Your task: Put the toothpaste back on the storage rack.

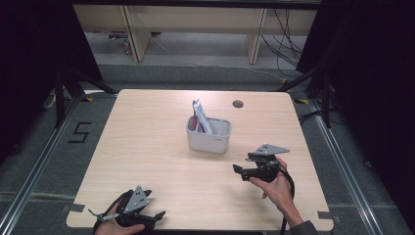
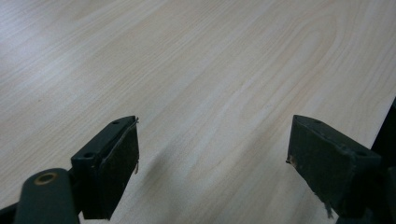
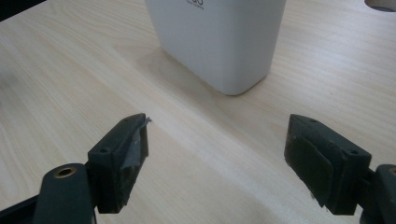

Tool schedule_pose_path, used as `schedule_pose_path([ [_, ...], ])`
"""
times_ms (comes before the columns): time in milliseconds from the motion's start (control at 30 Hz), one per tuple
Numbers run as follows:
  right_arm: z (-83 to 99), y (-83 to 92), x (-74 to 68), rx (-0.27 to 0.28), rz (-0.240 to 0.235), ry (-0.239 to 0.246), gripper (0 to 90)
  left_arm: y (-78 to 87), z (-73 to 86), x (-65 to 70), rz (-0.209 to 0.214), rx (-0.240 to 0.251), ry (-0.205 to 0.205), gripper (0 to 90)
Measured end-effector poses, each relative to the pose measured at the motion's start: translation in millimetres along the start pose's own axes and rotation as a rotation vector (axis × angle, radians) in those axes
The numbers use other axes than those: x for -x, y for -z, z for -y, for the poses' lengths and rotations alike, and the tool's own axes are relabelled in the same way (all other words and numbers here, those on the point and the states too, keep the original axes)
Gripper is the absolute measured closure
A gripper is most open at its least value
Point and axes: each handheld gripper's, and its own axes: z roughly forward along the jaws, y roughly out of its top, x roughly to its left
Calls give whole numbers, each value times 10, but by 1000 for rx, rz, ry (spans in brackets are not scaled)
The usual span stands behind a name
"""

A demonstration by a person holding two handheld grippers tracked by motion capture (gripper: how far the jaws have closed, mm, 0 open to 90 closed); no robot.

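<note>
With our right claw [image 1: 244, 171] spread wide and empty (the left claw [image 1: 147, 215] likewise) near the white holder [image 1: 209, 135], we should approach its rim squarely.

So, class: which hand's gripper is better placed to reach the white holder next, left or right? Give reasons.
Right. The right gripper sits open beside the white holder, which stands just ahead of its fingers in its own view. The left gripper rests at the table's near edge, facing bare wood.

Table [image 1: 147, 147] evenly lit from above, surroundings dark; soft shadows, close views slightly blurred.
</note>
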Motion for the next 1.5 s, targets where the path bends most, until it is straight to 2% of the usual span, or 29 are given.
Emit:
schedule_pose_path([
  [33,17,6,-23,3,1,-33,225,0,1,0,0,0,1,161],
  [67,21,23,-6,-4,11,-1,225,-2,2,-1,-4,0,1,161],
  [133,53,21,-27,0,4,-23,224,4,0,-12,-10,-8,-13,161],
  [167,60,26,-15,-5,-6,-10,224,2,3,-6,-6,1,-5,161],
  [200,85,24,-42,1,3,-42,224,4,4,-3,-3,1,-2,161],
  [267,97,32,-47,-30,9,-10,221,3,5,-3,-4,3,0,161],
  [300,105,41,-77,-43,20,-21,220,4,5,-6,-7,0,-3,161],
  [333,111,35,-64,-32,16,16,221,4,6,-7,-9,0,-5,161],
  [367,126,32,-78,-27,2,-1,223,2,7,-3,-11,6,-2,161],
  [433,145,38,-118,-50,5,-8,223,8,6,-3,-8,0,-4,161],
  [533,173,34,-132,-54,-1,16,223,8,7,-2,-8,1,-3,161],
  [600,187,46,-164,-59,-10,-2,224,10,5,-9,-8,0,-13,161],
  [633,190,51,-158,-57,-8,21,224,11,6,-8,-9,2,-10,161],
  [667,202,62,-181,-56,-7,-1,224,19,5,-7,-15,-9,-6,161],
  [700,204,79,-166,-59,-6,20,224,18,1,-11,-14,-7,-13,161],
  [767,233,96,-183,-54,-9,3,223,13,7,-13,-8,-5,-17,161],
  [867,276,121,-194,-52,-17,5,222,4,6,-10,-8,-1,-15,161],
  [900,291,130,-201,-59,-32,-5,221,4,5,-10,-8,-1,-15,161],
  [933,306,141,-197,-58,-18,3,219,5,5,-9,-3,-3,-15,161],
  [1000,339,162,-220,-74,-30,-26,214,6,5,-18,-13,-7,-23,161],
  [1067,373,173,-207,-70,-24,-2,203,6,5,-18,-14,-6,-22,161],
  [1133,406,177,-196,-80,-51,-10,195,5,4,-18,-14,-6,-23,161],
  [1167,427,202,-226,-87,-28,-36,193,5,5,-17,-14,-6,-22,161],
  [1200,442,203,-212,-78,-19,-11,189,5,5,-17,-13,-6,-22,161],
  [1233,447,208,-203,-87,-30,-4,186,5,4,-18,-13,-7,-22,161],
  [1300,476,222,-227,-95,-25,-26,182,5,4,-19,-14,-6,-23,161],
  [1367,498,234,-230,-97,-14,-5,175,5,5,-18,-14,-6,-23,161],
  [1433,521,248,-243,-115,-26,-22,174,6,4,-17,-13,-6,-23,161],
  [1500,538,256,-234,-119,-17,7,173,7,3,-20,-13,-7,-26,161],
])
